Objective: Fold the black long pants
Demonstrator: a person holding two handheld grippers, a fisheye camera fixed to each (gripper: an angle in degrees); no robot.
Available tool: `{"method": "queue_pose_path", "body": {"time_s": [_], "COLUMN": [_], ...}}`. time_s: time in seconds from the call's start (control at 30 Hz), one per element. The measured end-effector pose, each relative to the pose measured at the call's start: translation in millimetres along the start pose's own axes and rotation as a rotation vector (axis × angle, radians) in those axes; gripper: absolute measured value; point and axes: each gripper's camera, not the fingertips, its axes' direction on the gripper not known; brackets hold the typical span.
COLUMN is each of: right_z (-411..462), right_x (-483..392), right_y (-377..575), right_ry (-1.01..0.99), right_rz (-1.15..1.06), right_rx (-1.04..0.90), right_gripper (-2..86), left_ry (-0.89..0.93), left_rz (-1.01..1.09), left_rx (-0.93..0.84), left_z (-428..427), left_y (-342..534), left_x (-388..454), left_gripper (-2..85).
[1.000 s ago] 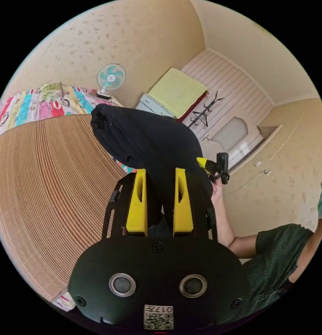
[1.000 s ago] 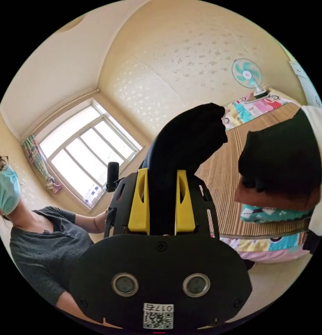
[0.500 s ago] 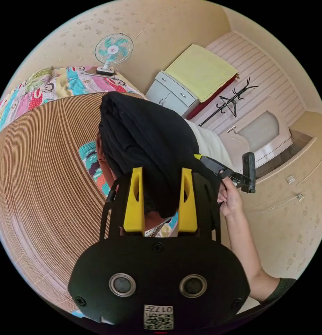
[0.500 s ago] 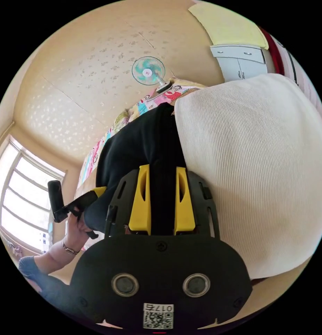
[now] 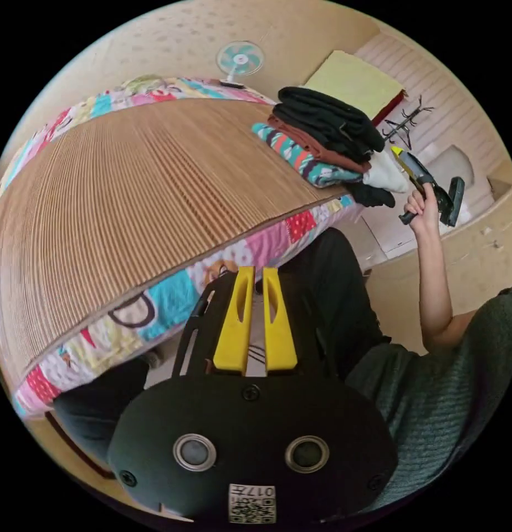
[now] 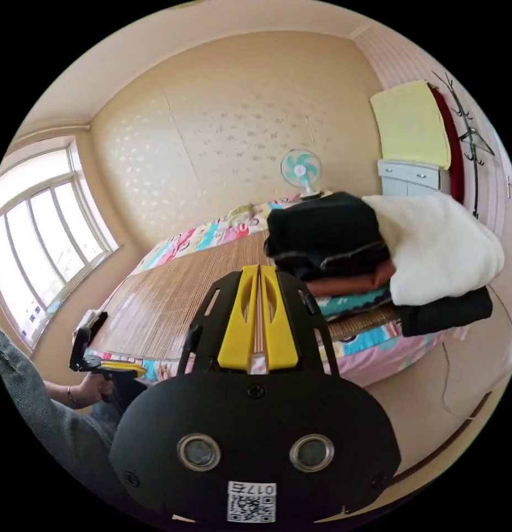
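Left gripper view: we log the left gripper (image 5: 255,271), its 2 jaws nearly together and empty; the folded black long pants (image 5: 328,122) top a clothes stack (image 5: 317,160) at the bamboo mat (image 5: 128,188) corner. The right gripper (image 5: 400,155), possibly closed, sits beside it.

Right gripper view: the right gripper (image 6: 259,270), jaws together, empty; pants (image 6: 322,230) atop the stack.

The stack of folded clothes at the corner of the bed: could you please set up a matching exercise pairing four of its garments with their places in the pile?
Garments:
1. folded black pants
2. rust-brown folded garment
3. teal patterned folded garment
4. cream ribbed knit garment

Places:
A. lowest of the three stacked layers, on the woven bamboo mat
B. top of the stack
C. draped at the stack's side, toward the bed's edge
D. directly under the black layer

Pairs: 1-B, 2-D, 3-A, 4-C
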Motion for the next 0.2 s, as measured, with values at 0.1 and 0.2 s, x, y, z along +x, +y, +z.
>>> {"method": "queue_pose_path", "body": {"time_s": [0.1, 0.2], "right_z": [86, 107], "right_x": [-14, -46], "right_y": [67, 108], "right_ry": [-0.156, -0.246], "right_rz": [0.042, -0.087], "right_rx": [-0.579, -0.764], "right_gripper": [0.3, 0.2], "left_ry": [0.014, -0.065], "left_rz": [-0.344, -0.513], "left_rx": [0.072, 0.287], "left_z": [-42, -116], "left_y": [61, 97], "left_x": [-60, -91], "left_gripper": [0.1, -0.4]}}
